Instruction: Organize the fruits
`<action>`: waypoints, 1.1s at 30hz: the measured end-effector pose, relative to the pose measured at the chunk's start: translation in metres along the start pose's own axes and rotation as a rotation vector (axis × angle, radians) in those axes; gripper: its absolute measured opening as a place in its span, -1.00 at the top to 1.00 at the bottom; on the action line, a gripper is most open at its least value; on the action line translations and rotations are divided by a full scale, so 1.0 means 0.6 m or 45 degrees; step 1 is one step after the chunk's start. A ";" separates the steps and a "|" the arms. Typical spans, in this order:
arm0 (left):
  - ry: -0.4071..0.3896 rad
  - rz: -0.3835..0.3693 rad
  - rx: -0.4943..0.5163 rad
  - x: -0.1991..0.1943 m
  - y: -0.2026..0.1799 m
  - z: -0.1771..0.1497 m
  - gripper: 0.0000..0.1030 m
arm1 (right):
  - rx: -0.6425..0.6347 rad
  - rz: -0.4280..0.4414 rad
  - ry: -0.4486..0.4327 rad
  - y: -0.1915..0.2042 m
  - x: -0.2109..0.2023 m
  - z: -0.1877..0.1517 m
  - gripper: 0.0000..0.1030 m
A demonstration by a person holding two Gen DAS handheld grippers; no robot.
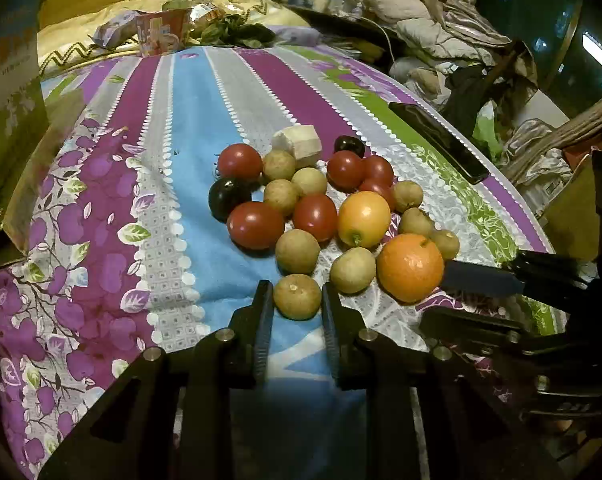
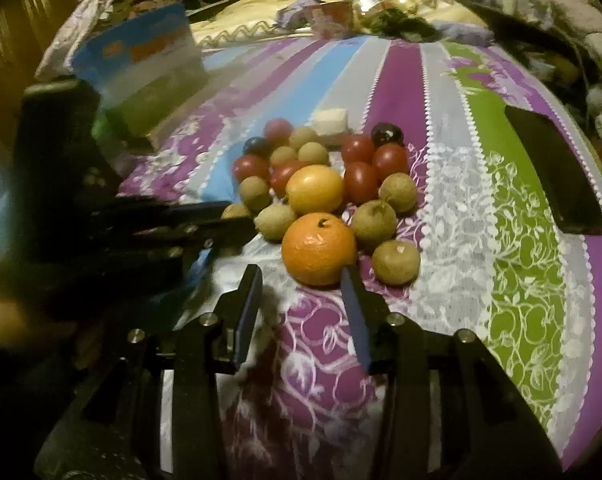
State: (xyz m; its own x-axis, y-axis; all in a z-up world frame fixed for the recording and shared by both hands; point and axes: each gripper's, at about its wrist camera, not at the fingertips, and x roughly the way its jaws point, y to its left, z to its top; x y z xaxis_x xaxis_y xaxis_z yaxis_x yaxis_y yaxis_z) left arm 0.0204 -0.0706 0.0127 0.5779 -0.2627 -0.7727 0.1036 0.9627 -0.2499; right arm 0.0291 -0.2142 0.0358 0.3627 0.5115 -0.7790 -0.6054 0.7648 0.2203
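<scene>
A pile of fruit lies on a striped purple, blue and green cloth (image 1: 113, 200): red tomatoes (image 1: 255, 225), several small tan longans (image 1: 297, 251), an orange (image 1: 409, 267), a yellow-orange fruit (image 1: 363, 219), dark plums (image 1: 226, 197) and a pale cut chunk (image 1: 298, 142). My left gripper (image 1: 294, 300) is open with its fingers on either side of the nearest longan (image 1: 296, 297). My right gripper (image 2: 303, 280) is open just in front of the orange (image 2: 319, 249); it also shows in the left wrist view (image 1: 477, 280), beside the orange.
A black phone (image 1: 437, 140) lies on the green stripe at the right edge of the cloth. A cardboard box (image 1: 9, 112) stands at the left. Packets and leafy greens (image 1: 205, 28) lie at the far end. Piled clothes (image 1: 433, 28) lie beyond the right edge.
</scene>
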 end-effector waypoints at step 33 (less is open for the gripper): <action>-0.248 0.378 -0.131 -0.274 0.057 0.069 0.54 | 0.064 -0.259 -0.258 0.096 -0.110 0.111 0.19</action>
State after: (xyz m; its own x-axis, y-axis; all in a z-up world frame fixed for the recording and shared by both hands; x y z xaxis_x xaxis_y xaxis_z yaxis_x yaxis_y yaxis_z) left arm -0.0373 0.0082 0.1551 0.7147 0.0540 -0.6974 -0.1681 0.9811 -0.0962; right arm 0.0173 -0.1779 0.1390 0.6103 0.4094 -0.6782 -0.4714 0.8757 0.1044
